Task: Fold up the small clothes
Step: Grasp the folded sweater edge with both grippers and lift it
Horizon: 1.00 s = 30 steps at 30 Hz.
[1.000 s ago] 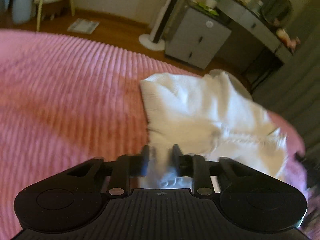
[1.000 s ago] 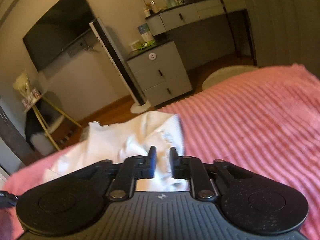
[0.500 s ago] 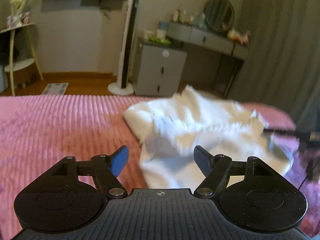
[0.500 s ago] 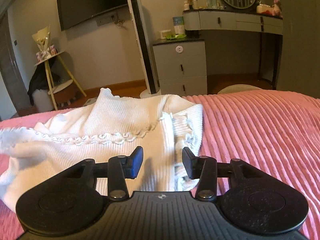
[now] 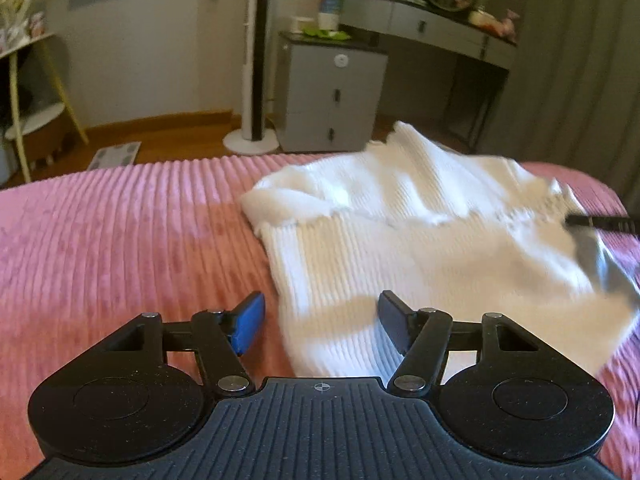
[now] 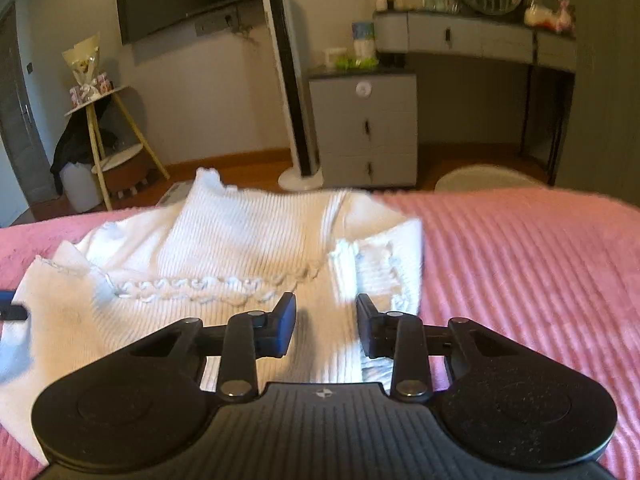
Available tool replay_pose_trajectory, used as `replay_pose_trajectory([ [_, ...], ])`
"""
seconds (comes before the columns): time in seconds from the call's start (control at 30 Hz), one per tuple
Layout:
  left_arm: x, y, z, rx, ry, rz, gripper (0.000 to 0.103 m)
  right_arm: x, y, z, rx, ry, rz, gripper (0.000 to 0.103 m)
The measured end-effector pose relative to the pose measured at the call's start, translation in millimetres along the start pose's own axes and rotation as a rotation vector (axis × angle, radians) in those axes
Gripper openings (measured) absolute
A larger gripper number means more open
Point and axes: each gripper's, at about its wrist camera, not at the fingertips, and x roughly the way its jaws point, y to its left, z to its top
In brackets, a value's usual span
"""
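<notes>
A small white ribbed knit garment [image 5: 420, 248] lies on the pink ribbed bedspread [image 5: 120, 248], its upper part folded down over the lower part. My left gripper [image 5: 322, 326] is open and empty, just above the garment's near left edge. In the right wrist view the garment [image 6: 224, 264] shows a scalloped trim across its middle. My right gripper [image 6: 326, 328] is open and empty over the garment's near right part. A finger of the right gripper [image 5: 600, 222] shows at the garment's right edge in the left view.
Beyond the bed's far edge stand a grey drawer cabinet [image 6: 364, 132], a tall tower fan [image 6: 292, 92], a dressing table with mirror [image 6: 476, 36] and a yellow-legged side table [image 6: 108, 136]. Pink bedspread [image 6: 520, 280] stretches to the right of the garment.
Both grippers were shut on the garment one second ago; they let go, opened and drew back. The garment now lies folded on the bed.
</notes>
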Motion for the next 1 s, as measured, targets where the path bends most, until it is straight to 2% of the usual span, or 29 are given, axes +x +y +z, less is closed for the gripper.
replay_pose_trajectory([
  [0.07, 12, 6, 6, -0.061, 0.036, -0.012, 0.064, 9, -3, -2, 0.028, 0.027, 0.020, 0.030],
  [0.1, 17, 8, 8, -0.092, 0.060, -0.027, 0.061, 11, -3, -3, 0.038, 0.028, 0.024, 0.024],
  [0.13, 21, 10, 9, -0.122, 0.081, -0.037, 0.050, 10, -4, -4, 0.048, 0.022, 0.029, 0.013],
  [0.17, 21, 11, 10, -0.147, 0.091, -0.044, 0.042, 8, -3, -4, 0.051, 0.014, 0.033, 0.009],
  [0.2, 19, 12, 10, -0.163, 0.084, -0.051, 0.040, 4, -2, -4, 0.047, 0.001, 0.045, 0.009],
  [0.27, 14, 12, 11, -0.155, 0.068, -0.043, 0.025, -3, 1, -6, 0.030, -0.018, 0.056, 0.008],
  [0.37, 5, 8, 11, -0.126, 0.046, -0.012, 0.013, -15, 6, -9, -0.006, -0.053, 0.037, 0.007],
  [0.7, -44, -16, 32, -0.070, -0.096, -0.016, 0.011, -50, 17, 9, -0.036, -0.167, 0.035, 0.007],
  [1.0, -25, -36, 42, -0.005, -0.012, 0.109, 0.011, -41, 24, 11, -0.073, -0.154, -0.024, 0.006],
])
